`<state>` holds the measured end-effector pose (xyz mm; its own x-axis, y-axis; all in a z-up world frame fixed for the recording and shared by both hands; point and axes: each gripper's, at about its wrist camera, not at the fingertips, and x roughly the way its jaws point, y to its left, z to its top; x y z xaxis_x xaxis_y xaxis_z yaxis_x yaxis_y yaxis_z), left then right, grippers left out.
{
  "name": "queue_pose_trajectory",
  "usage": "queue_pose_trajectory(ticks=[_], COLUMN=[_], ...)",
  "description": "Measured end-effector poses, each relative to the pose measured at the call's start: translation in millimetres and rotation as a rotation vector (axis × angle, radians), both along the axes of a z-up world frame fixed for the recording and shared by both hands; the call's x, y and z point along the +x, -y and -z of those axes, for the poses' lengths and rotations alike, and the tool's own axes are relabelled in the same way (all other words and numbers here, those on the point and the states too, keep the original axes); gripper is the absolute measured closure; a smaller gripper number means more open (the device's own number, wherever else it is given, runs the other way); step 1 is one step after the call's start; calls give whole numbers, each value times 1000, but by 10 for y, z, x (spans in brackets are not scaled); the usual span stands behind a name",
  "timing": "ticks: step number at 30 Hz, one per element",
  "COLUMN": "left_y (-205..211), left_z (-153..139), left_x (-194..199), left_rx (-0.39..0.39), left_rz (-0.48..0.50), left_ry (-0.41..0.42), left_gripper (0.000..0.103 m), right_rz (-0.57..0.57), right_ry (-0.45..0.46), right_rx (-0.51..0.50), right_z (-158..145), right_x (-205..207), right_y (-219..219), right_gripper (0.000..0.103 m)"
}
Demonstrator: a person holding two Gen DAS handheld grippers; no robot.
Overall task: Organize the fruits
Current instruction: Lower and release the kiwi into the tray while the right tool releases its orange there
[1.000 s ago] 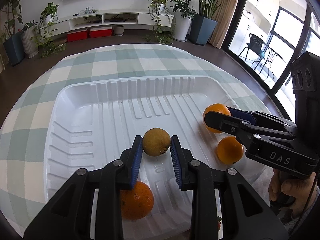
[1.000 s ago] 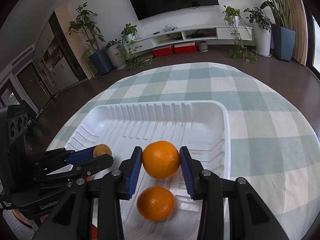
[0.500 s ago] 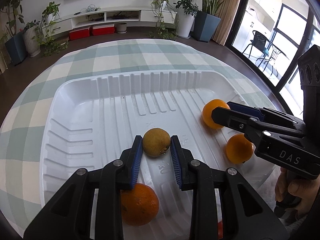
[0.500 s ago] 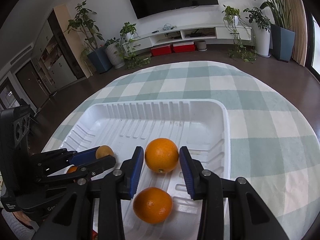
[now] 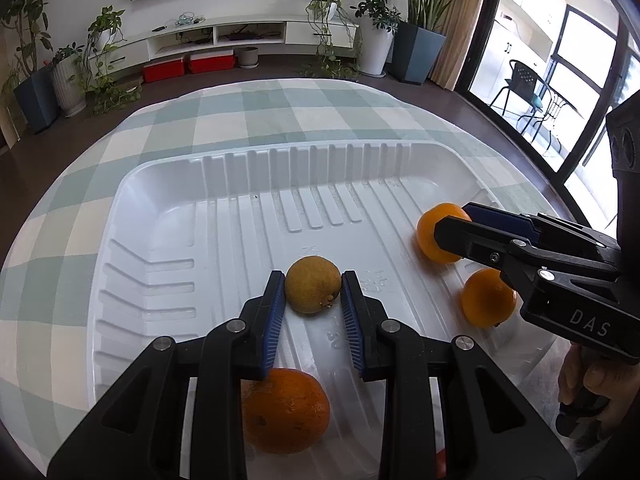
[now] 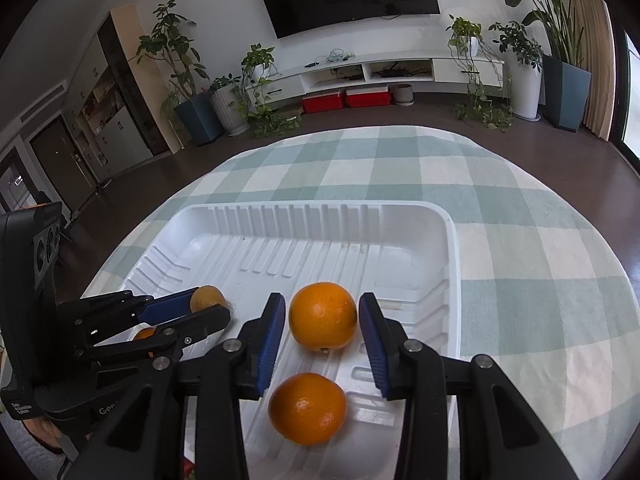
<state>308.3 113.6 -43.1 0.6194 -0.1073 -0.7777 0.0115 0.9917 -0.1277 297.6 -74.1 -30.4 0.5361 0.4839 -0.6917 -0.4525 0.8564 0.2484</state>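
A white ribbed plastic tray [image 5: 168,216] lies on the checked tablecloth and shows in the right wrist view too [image 6: 400,216]. My left gripper [image 5: 313,292] has its jaws against both sides of a yellow-brown fruit [image 5: 313,290] resting on the tray floor. An orange [image 5: 286,410] lies under that gripper. My right gripper [image 6: 322,320] is open, with gaps on both sides of an orange [image 6: 322,316] sitting in the tray. Another orange [image 6: 307,408] lies just below it. From the left wrist view the right gripper [image 5: 456,228] sits at these two oranges [image 5: 432,236] [image 5: 486,302].
The round table [image 6: 500,240] has a green and white checked cloth around the tray. A TV stand [image 6: 380,72], red boxes and potted plants stand on the floor beyond. A person's hand [image 5: 592,388] holds the right gripper handle.
My right gripper's jaws have spread off the orange, which now rests on the tray. Both grippers have drawn back a little toward the tray's near side. The yellow-brown fruit stays between the left jaws.
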Motion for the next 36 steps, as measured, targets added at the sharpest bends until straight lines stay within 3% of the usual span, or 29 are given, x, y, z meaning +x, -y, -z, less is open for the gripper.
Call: queue_pose_trajectory(ticks=[18,36], left_y=[-102,-186], left_z=[-97,-287], left_x=[-84,-414], left_rx=[-15,-35], left_rz=[-26,-51], left_ry=[21,63], left_gripper=[76,76], right_rz=[6,-25], right_ry=[53,175], right_rx=[-17,-43], right_z=[-158,-472], right_x=[-127,-655], right_y=[9,-43], right_gripper=[57,49])
